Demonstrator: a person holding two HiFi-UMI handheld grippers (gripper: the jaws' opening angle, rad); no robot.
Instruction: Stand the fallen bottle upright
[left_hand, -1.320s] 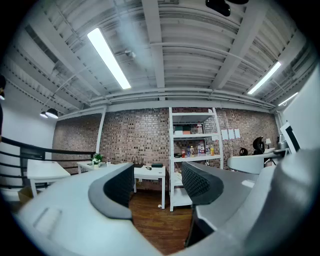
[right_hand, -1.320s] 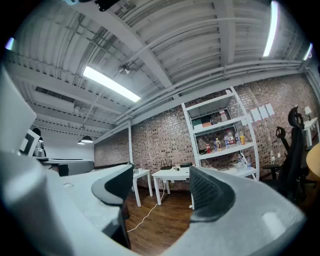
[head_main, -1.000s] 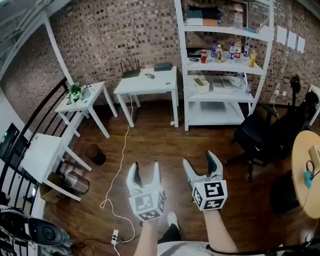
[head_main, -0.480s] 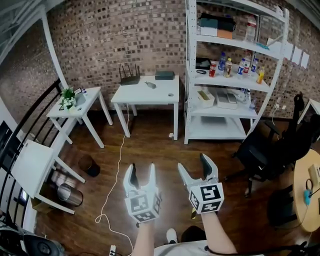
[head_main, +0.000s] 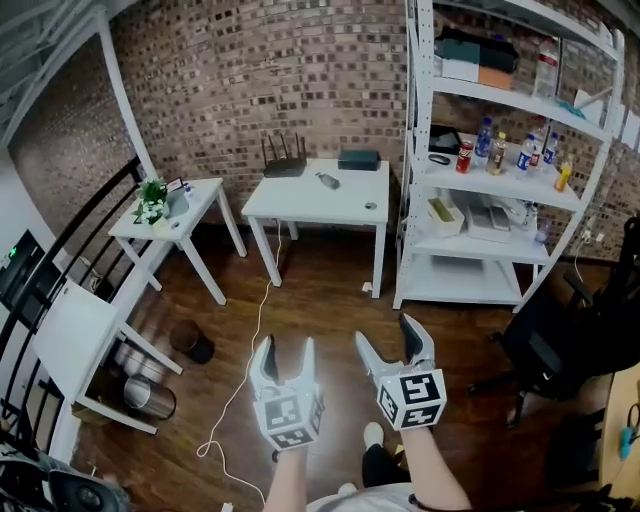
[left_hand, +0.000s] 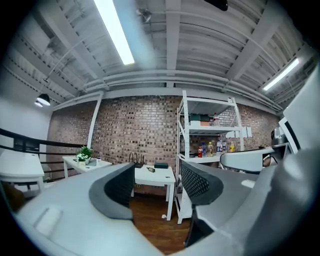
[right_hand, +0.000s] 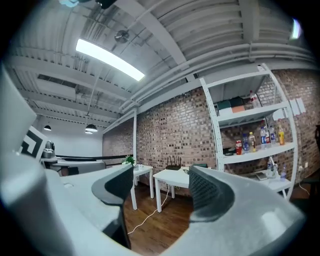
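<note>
Shelf rack (head_main: 411, 170) fills the upper right, white table (head_main: 300, 200) upper centre. My left gripper (head_main: 286, 345) and right gripper (head_main: 386, 335) sit lower centre over the wood floor (head_main: 320, 295), both with jaws spread wide, nothing between them. The bottle (head_main: 327, 181) is small, lying flat on the table top, well apart from both.

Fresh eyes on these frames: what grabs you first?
First the marker cubes low in the head view: the left gripper and right gripper both stand open and empty above the wood floor. Beyond them is a brick wall, with a white table at centre. At right, a tall white shelf unit carries a row of bottles.
</note>
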